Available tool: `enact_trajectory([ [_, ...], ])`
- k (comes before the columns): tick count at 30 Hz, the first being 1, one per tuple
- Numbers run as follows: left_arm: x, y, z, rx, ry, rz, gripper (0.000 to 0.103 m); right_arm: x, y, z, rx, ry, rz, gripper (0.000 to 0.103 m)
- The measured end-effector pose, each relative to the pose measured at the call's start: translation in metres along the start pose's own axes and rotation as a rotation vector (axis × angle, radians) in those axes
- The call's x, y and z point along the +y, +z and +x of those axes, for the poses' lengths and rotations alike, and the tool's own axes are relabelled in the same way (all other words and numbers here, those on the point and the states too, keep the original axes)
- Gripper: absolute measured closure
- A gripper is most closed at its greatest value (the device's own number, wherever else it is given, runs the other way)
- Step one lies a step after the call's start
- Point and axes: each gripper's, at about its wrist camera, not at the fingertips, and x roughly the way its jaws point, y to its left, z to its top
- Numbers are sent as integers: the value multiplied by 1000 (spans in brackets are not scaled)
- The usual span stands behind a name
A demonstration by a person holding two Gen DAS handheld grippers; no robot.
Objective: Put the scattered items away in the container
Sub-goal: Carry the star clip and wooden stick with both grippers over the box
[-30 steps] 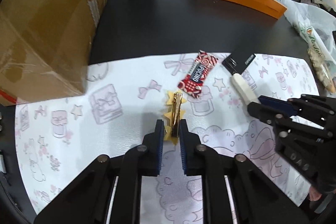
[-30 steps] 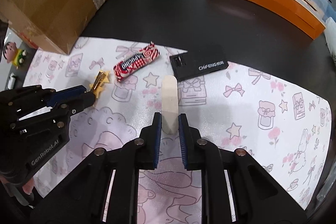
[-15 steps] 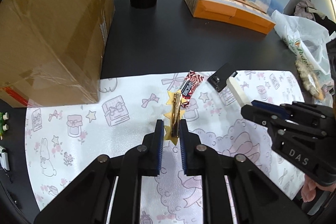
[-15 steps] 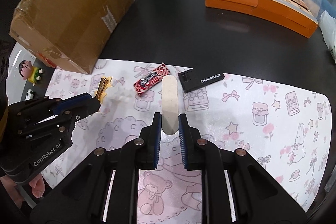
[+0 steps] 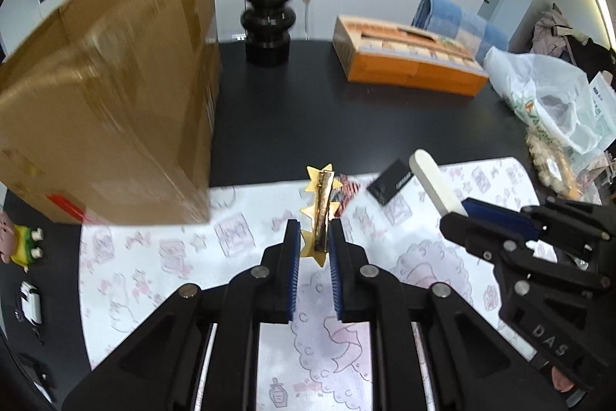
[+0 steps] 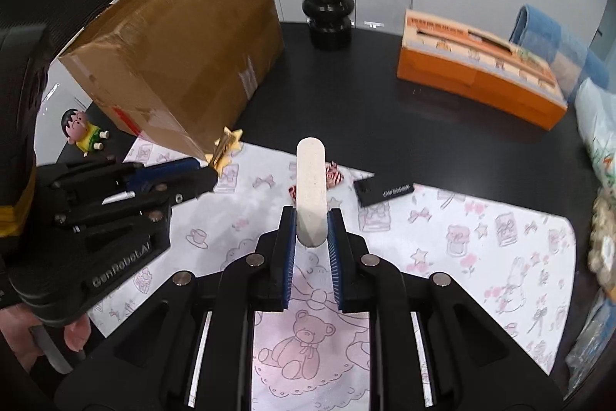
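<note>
Currently, the left hand-held gripper point(image 5: 313, 245) is pinching a gold star hair clip point(image 5: 321, 208) between its blue pads, with the clip projecting forward past the fingertips and raised clear of the patterned mat point(image 5: 192, 249). The right hand-held gripper point(image 6: 312, 230) is pinching a white nail file point(image 6: 311, 187) in the same manner; the file stands nearly upright along the fingers and is likewise off the mat. Each gripper is visible in the other's view: the left one point(image 6: 204, 176) at the left edge of the mat, the right one point(image 5: 454, 218) toward the mat's right side.

The cardboard box point(image 6: 184, 52) sits closed side toward the cameras at the left edge of the black counter point(image 6: 385, 118), its near corner over the far-left corner of the mat. In the right wrist view the clip point(image 6: 227, 151) lies just beside that corner of the box.

Two items rest on the mat near its far edge: a red-and-white candy wrapper point(image 6: 333, 178), partly hidden behind the file, and a black card point(image 6: 383, 191) just to its right.

At the far edge of the counter stand a black vase of pale roses point(image 6: 327, 14) and an orange box point(image 6: 477, 64). A small cartoon figurine point(image 6: 82, 135) lies off the counter's left edge.
</note>
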Motion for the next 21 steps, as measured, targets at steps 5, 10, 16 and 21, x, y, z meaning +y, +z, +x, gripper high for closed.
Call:
enact_trajectory([
  [5,6,15,-20,-38,1,-5,89,5,16,-16,-21,-5,-4,87],
  [10,9,32,-39,-74,1,-7,89,12,39,-32,-48,-16,-17,87],
  [16,16,58,-68,-126,10,-8,89,22,76,-56,-84,-25,-35,87],
  [21,34,82,-92,-170,19,-17,89,38,110,-71,-114,-20,-52,87],
])
